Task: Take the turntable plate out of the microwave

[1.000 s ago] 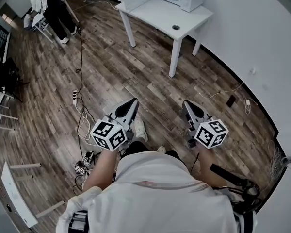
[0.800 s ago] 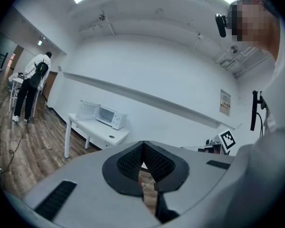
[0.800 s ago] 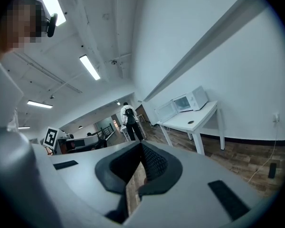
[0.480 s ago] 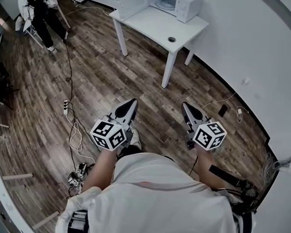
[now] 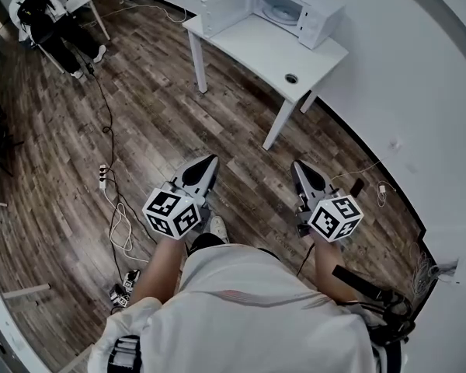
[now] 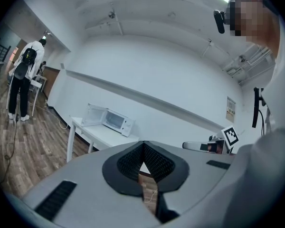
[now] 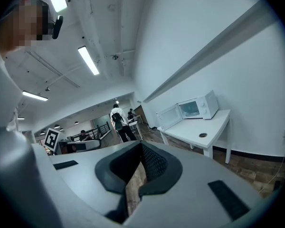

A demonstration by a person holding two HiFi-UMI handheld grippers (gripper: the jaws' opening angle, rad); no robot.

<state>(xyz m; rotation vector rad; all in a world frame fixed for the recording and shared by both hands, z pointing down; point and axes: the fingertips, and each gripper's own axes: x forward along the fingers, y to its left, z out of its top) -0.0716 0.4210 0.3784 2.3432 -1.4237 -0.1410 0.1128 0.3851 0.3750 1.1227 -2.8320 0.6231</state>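
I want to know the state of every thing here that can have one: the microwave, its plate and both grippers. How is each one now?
microwave: stands on the white table, door swung open.
turntable plate: inside the microwave, not yet taken out.
left gripper: jaws shut, nothing between them, well short of the table.
right gripper: jaws shut, nothing between them, well short of the table.

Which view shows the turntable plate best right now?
Head view: it looks down into the open microwave, where the round turntable plate shows. Both gripper views catch the microwave small and side-on; the plate cannot be made out.
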